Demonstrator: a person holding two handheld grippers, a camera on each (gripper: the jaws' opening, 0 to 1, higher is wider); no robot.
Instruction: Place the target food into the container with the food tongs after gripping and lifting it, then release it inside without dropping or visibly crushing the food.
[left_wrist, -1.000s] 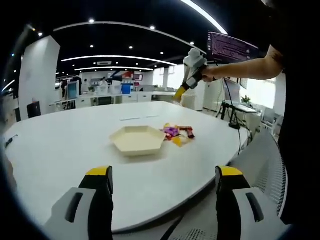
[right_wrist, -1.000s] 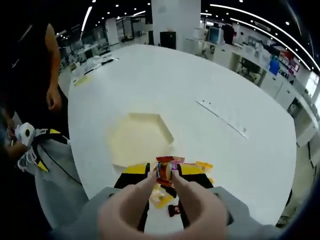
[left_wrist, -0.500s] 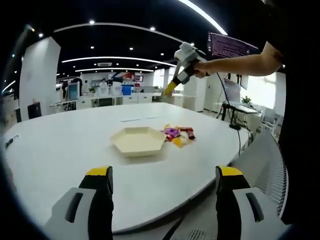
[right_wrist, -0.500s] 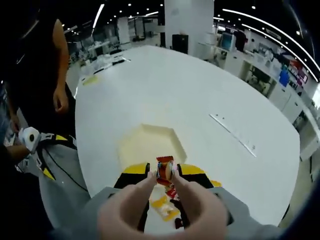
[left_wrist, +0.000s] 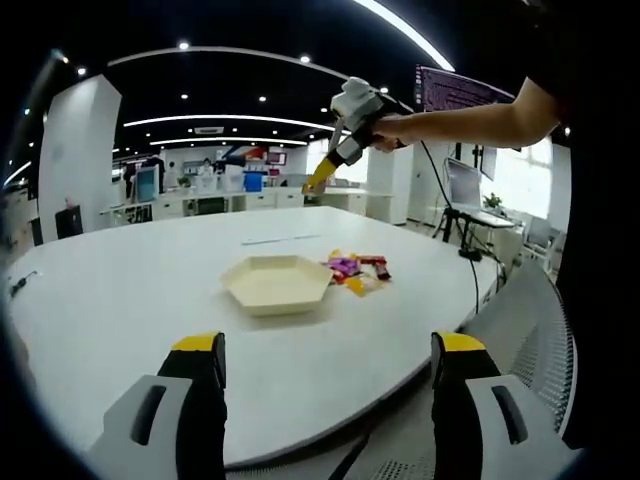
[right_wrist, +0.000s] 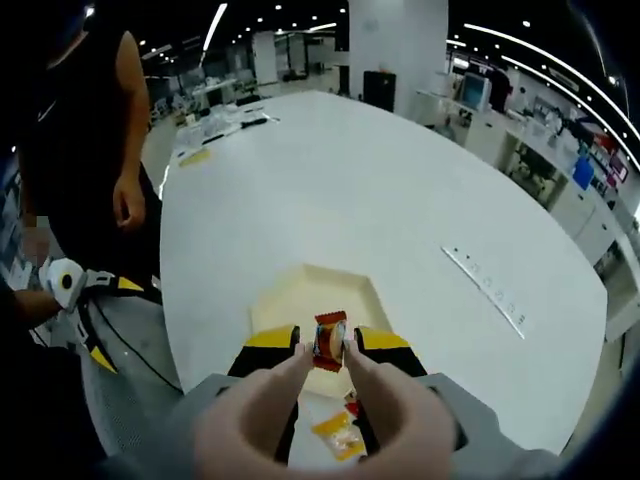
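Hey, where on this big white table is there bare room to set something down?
Most of the white round table is bare: the wide stretch between the cream hexagonal tray and the long pale strip, and the near side toward the left gripper. It is crowded only beside the tray, at the pile of colourful snack packets.

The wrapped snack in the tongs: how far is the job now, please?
Done: the wrapped snack is gripped in the food tongs of the right hand-held gripper and lifted clear of the table. In hand: it is held above the hexagonal tray. Left: lowering it in and releasing; more snacks lie beside the tray. The left hand-held gripper is open, idle.
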